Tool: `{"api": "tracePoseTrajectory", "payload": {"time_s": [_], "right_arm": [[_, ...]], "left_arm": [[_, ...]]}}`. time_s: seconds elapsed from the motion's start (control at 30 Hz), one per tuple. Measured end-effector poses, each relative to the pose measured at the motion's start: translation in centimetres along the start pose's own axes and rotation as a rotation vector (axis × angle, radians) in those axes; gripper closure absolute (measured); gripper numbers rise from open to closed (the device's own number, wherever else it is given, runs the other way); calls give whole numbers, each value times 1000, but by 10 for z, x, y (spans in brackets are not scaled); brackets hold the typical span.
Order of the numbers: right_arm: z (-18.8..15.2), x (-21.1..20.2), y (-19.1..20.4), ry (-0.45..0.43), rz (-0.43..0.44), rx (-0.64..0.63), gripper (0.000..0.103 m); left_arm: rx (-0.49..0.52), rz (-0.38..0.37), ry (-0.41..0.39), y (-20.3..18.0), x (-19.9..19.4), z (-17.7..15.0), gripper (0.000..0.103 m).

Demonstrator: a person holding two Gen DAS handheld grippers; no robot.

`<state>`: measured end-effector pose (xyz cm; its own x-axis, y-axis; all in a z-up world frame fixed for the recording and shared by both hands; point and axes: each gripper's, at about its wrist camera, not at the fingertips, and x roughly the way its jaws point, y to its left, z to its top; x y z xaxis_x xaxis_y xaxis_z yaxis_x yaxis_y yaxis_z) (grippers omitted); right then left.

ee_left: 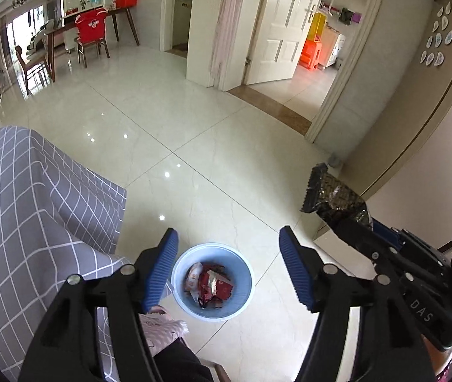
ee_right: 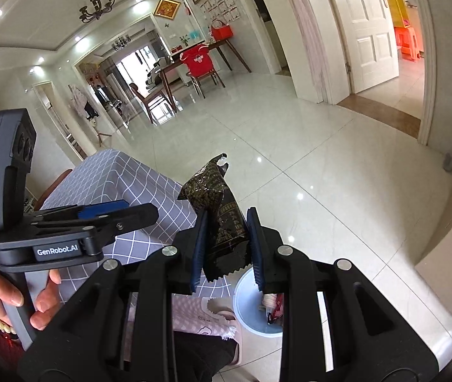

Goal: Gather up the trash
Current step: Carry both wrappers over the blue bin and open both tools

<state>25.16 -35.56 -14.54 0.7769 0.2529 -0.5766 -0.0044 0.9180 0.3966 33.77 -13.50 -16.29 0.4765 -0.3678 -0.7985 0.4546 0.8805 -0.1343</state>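
A light blue trash bin stands on the tiled floor below me, with several red and white wrappers inside. My left gripper is open and empty, high above the bin. My right gripper is shut on a black snack wrapper with gold print, held upright above and to the left of the bin. In the left wrist view the right gripper and the wrapper show at the right edge. The left gripper shows at the left of the right wrist view.
A table with a grey checked cloth stands to the left of the bin. A pink cloth lies by my legs. A dining table with chairs stands far back. An open white door stands at the back right.
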Motion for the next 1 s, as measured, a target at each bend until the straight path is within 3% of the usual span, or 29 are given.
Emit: {"api": "tracePoseTrajectory", "payload": {"time_s": [0.57,0.63,0.7,1.0], "right_arm": [[-1,16,9,21,28,-24,77],[-1,21,10,29,30,-26,72],[-1,29,9,53,28,-14,41],[-7,21,20,46,-19,-35,41]], "left_arm": [[6,87,-37,23,-18,3,36],[3,103,-45,27,-22,2,33],[3,125,-52,31,-25,1,29],[19,257,-92,44,-57,-8,23]]}}
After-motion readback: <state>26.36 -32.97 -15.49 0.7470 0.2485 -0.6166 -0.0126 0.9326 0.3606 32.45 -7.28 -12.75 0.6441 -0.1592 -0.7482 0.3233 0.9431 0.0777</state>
